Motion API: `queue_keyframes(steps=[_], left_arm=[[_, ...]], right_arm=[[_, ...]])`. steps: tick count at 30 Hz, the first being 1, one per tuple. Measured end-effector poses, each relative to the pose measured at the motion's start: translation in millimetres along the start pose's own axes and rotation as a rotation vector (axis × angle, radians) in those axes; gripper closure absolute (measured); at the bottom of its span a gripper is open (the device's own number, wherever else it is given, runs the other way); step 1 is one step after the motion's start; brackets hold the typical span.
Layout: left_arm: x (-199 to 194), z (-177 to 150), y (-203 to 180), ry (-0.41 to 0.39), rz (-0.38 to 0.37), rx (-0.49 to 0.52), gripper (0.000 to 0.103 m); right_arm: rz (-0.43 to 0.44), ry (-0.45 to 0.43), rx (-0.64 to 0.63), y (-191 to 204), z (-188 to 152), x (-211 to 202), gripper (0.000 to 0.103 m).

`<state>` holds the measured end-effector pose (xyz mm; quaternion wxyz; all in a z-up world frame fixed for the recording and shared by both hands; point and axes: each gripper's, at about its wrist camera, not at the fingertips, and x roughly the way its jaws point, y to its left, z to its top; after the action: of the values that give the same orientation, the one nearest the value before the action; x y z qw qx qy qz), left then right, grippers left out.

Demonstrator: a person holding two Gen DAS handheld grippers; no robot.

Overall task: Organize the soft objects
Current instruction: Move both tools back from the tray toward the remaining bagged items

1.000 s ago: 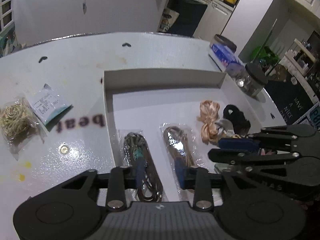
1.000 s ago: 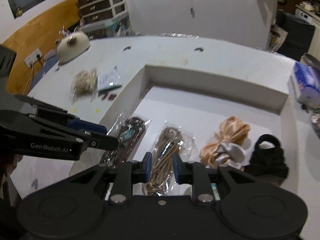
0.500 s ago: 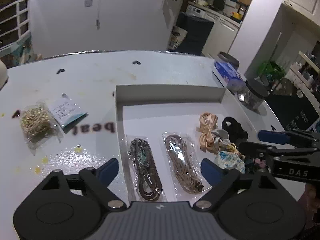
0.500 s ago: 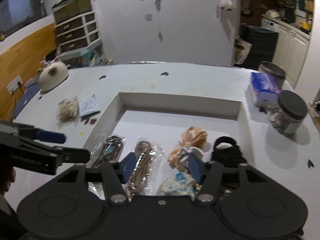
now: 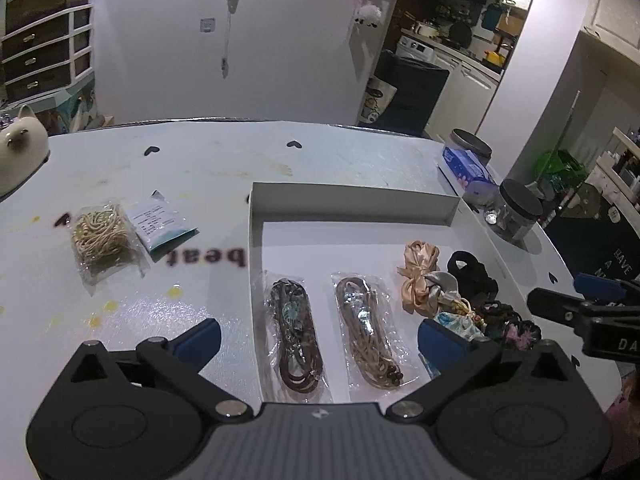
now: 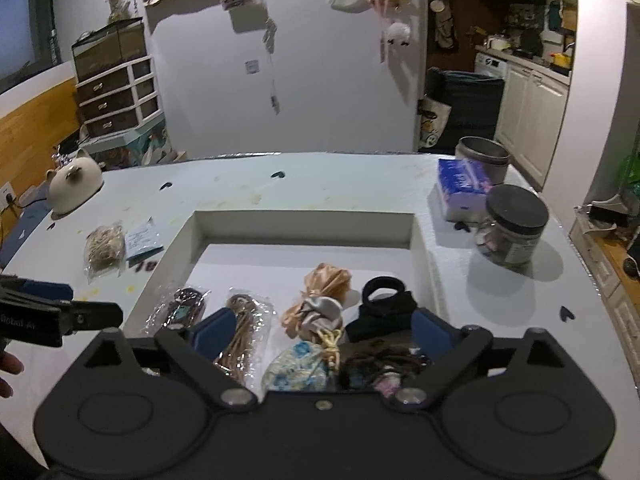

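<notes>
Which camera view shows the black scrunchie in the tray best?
The right wrist view: the black scrunchie lies near the middle, its loop fully visible. In the left wrist view it sits farther right, smaller, crowded against other scrunchies.

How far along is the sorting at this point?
Done: two bagged cords, dark and tan, lie side by side in the tray, with scrunchies piled to their right. In hand: nothing; left gripper and right gripper have just been opening and hold nothing. Left: a pale cord bag and packet outside on the table.
</notes>
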<state>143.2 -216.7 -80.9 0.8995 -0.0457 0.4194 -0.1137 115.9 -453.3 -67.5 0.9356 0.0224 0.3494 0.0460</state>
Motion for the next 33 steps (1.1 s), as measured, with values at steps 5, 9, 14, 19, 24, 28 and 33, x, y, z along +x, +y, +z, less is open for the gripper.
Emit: queue_keyframes(steps=[5,9,14,19,24,28,33], left_arm=[[-7.3,-4.8,-4.2,-0.039,0.016,-0.019,0.000],[-12.0,-7.6,-8.0,-0.061,0.031,-0.029,0.000],[-18.0,-11.8,-9.6,-0.090,0.038,-0.051,0.000],[-23.0,-12.8,-4.5,-0.111,0.038,-0.054,0.000],[-27.6,-9.6,12.2,-0.122,0.043,-0.054,0.000],[-31.7,-4.4,33.1,-0.131,0.047,-0.059,0.000],[-37.6,6.4,65.5,-0.150,0.062,-0.054,0.000]], right_arm=[[-0.011,-0.026,0.008,-7.1,-2.5,-8.9,0.000],[-0.024,-0.037,0.009,-10.8,-4.5,-13.1,0.000],[-0.031,-0.054,0.003,-11.4,-5.1,-16.7,0.000],[-0.034,-0.061,0.000,-5.0,-3.8,-16.0,0.000],[-0.039,-0.064,0.009,10.0,0.4,-12.7,0.000],[-0.045,-0.063,0.022,27.3,4.5,-7.8,0.000],[-0.055,-0.070,0.034,54.0,11.1,0.6,0.000]])
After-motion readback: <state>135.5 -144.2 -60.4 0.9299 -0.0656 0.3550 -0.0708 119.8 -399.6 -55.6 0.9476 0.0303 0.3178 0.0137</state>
